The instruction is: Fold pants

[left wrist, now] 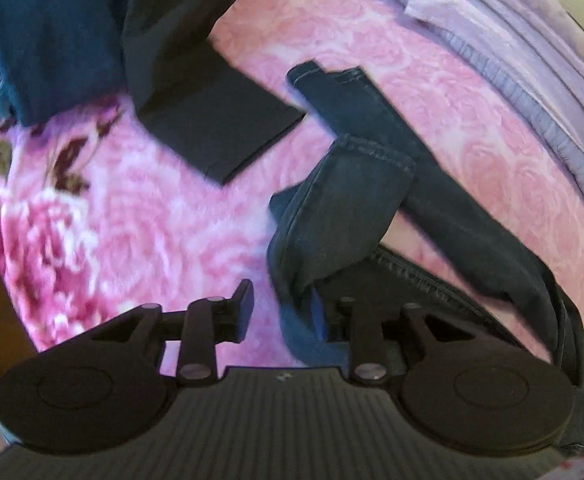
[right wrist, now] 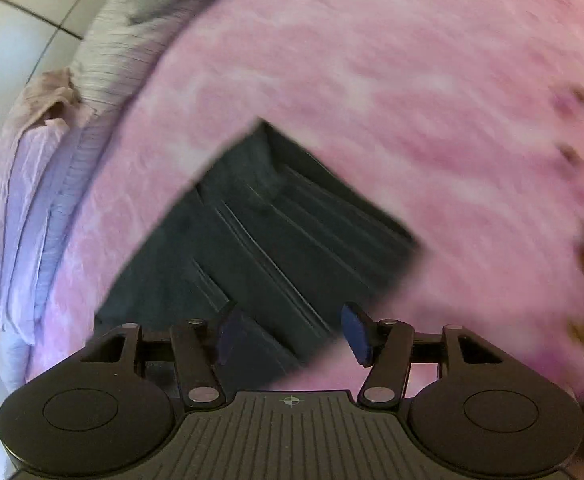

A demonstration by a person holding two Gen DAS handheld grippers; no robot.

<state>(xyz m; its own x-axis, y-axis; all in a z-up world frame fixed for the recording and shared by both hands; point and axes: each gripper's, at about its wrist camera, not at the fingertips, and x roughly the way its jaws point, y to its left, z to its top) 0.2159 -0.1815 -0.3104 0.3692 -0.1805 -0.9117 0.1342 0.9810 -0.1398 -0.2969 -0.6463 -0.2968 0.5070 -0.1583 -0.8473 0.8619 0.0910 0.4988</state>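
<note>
Pants (left wrist: 355,184) lie crumpled mid-blanket (left wrist: 140,216), open pink room leftward.

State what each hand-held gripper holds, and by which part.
Nothing is held. The right hand-held gripper stands open above the jeans; the left hand-held gripper is open beside them.

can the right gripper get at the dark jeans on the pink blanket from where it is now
Probably yes. The right gripper is open just above the jeans, which lie flat on the pink blanket, and nothing sits between its fingers and the cloth. The picture is blurred, so contact is unclear.
</note>
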